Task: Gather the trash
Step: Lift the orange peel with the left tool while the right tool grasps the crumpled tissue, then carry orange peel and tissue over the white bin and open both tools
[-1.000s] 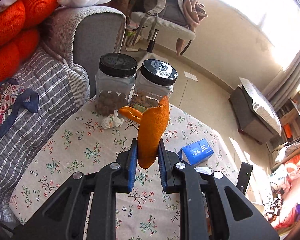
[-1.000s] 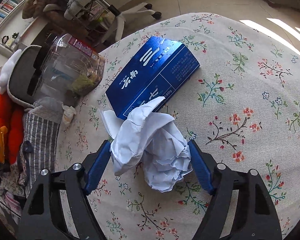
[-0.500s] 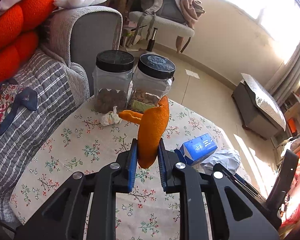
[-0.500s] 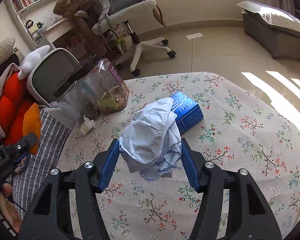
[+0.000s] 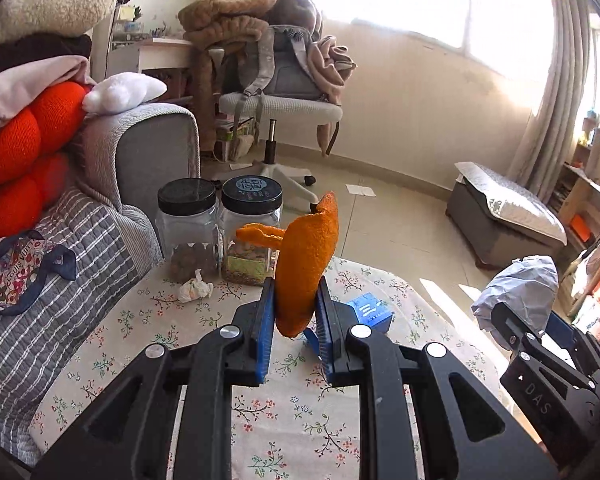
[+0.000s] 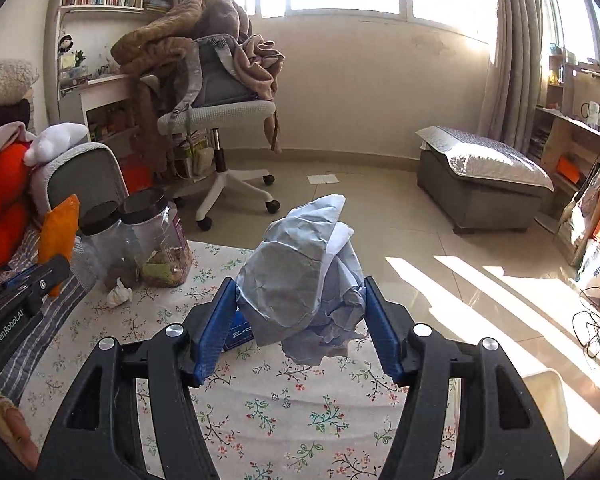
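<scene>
left claw (image 5: 293, 308) clamped tight on a curled strip of orange fruit peel (image 5: 306, 264), blue pads pressing both its sides, peel standing upright above the round counter in a floral-print cloth (image 5: 284, 416). right claw (image 6: 300, 320) gripping a crumpled ball of pale blue-white paper (image 6: 304, 280) — jaws wide, pads against both sides of the wad, lately closing in and then easing out a touch with the paper between them. paper lifted clear of the cloth.

seen from the left wrist: right claw (image 5: 514, 312) at 3 o'clock with the paper wad (image 5: 520, 284) poking up out of it, beyond the counter's edge. small blue printed carton (image 5: 370, 312) lying flat on the cloth just past the left claw's right pad, about 1 o'clock. two clear plastic jars with black screw lids (image 5: 220, 236) side by side at 11 o'clock on the far rim, touching or nearly so; a small twisted white tissue scrap (image 5: 196, 289) on the cloth just in front of them.

seen from the right wrist: left claw (image 6: 46, 276) at 9 o'clock with the peel (image 6: 58, 236) sticking up; jars (image 6: 140, 240) and tissue scrap (image 6: 119, 294) at 10 o'clock; blue carton (image 6: 240, 332) mostly hidden behind the left pad and the wad. white bin rim (image 6: 548, 400) at 4 o'clock, beside the counter — contents not visible.
</scene>
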A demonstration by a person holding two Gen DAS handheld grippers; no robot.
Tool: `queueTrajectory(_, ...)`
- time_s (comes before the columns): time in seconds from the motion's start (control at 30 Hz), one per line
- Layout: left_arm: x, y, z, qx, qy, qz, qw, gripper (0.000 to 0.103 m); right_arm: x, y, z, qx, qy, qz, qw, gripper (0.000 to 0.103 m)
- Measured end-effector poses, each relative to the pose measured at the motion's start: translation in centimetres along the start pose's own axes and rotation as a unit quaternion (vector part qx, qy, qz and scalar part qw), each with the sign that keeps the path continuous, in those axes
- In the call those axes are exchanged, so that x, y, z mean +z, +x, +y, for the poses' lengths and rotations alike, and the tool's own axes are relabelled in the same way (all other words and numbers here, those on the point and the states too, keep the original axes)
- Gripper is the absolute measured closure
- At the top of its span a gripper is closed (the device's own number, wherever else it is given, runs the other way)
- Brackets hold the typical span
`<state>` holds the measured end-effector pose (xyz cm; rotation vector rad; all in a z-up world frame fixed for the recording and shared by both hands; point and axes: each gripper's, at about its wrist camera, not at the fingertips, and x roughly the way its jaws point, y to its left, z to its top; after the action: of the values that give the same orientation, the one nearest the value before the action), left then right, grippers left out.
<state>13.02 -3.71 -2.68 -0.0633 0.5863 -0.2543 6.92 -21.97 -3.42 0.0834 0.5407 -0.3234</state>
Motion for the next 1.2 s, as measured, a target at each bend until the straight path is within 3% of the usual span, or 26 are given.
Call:
queueTrajectory(0.47, -1.7, -0.9, -6.3, -0.024, 0.047, -0.025, 0.9983, 0.083, -0.8, -3.5, -4.0, -0.078, 0.000, -0.067, 0.995, 0.042)
queueTrajectory(0.87, -2.9, -0.7, -11.9, -0.063, 0.074, -0.018, 0.9951, 0.082, -2.2, -4.3, -10.9, -0.154, 0.006, -0.045, 0.987, 0.040)
queueTrajectory(1.2, -5.4, -0.9, -17.9, -0.094, 0.123, -0.007, 0.9879, 0.082, -4.1, -4.7, -17.4, -0.223, 0.023, 0.008, 0.974, 0.038)
